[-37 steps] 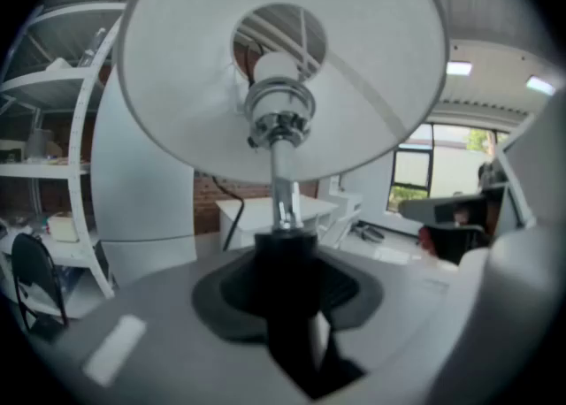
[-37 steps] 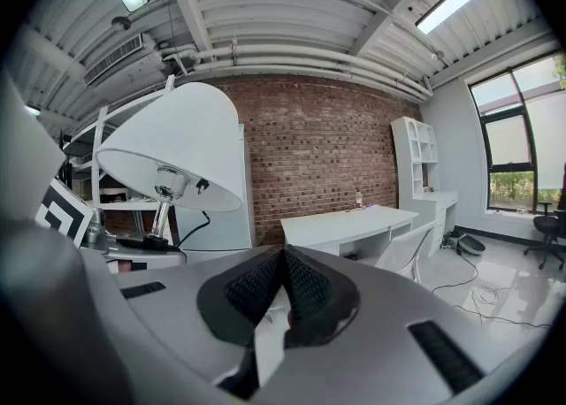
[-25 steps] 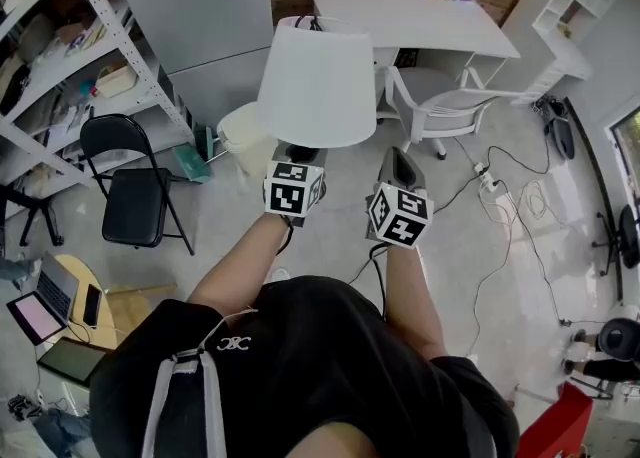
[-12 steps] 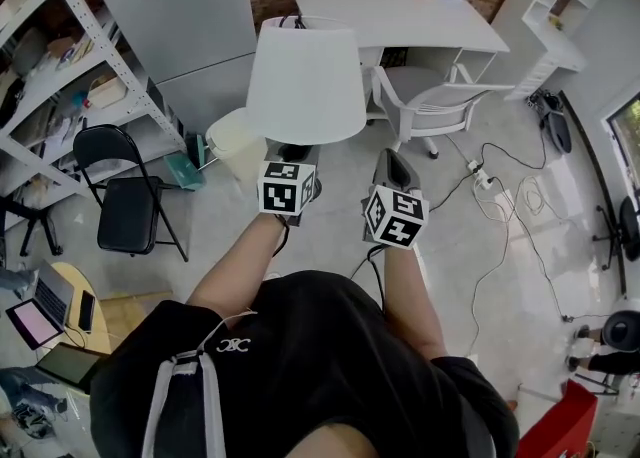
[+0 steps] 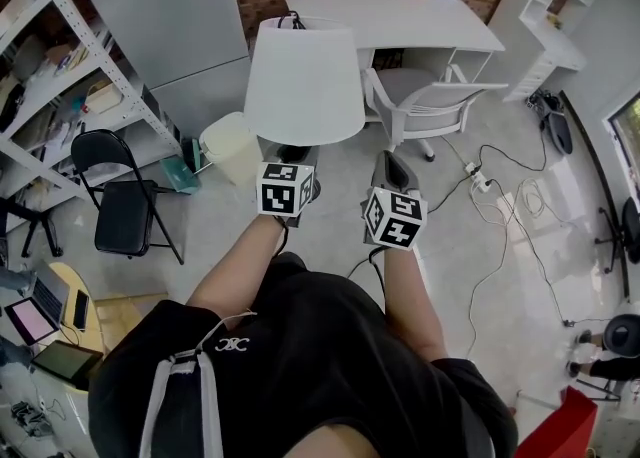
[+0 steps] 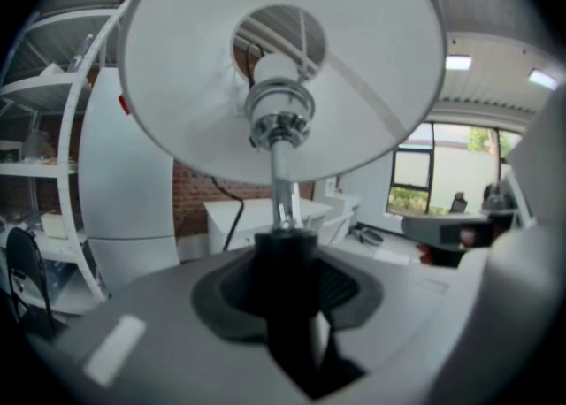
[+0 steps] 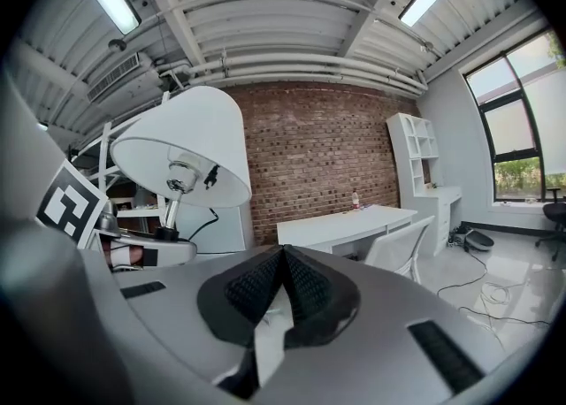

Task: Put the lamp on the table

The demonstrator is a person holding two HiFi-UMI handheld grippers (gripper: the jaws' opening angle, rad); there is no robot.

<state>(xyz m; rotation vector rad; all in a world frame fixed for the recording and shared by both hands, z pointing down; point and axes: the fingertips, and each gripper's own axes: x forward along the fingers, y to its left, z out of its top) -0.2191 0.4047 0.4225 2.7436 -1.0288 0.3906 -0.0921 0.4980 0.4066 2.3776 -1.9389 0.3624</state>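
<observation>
Left gripper (image 5: 295,156) is clamping the lamp (image 5: 304,81) by the dark base of its stem, with the shade upright above the jaws and well short of the white surface (image 5: 400,18) by the brick wall. Right gripper (image 5: 391,158) is hanging alongside, jaws together, carrying nothing. For the carry I'd be holding the stem vertical and steering clear of the chair (image 5: 425,96) — then seating the base flat before letting go.

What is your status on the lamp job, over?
Left gripper shut on the lamp at its stem, lamp upright, carried. Right gripper shut, empty. White table ahead; white chair at its near side.
</observation>
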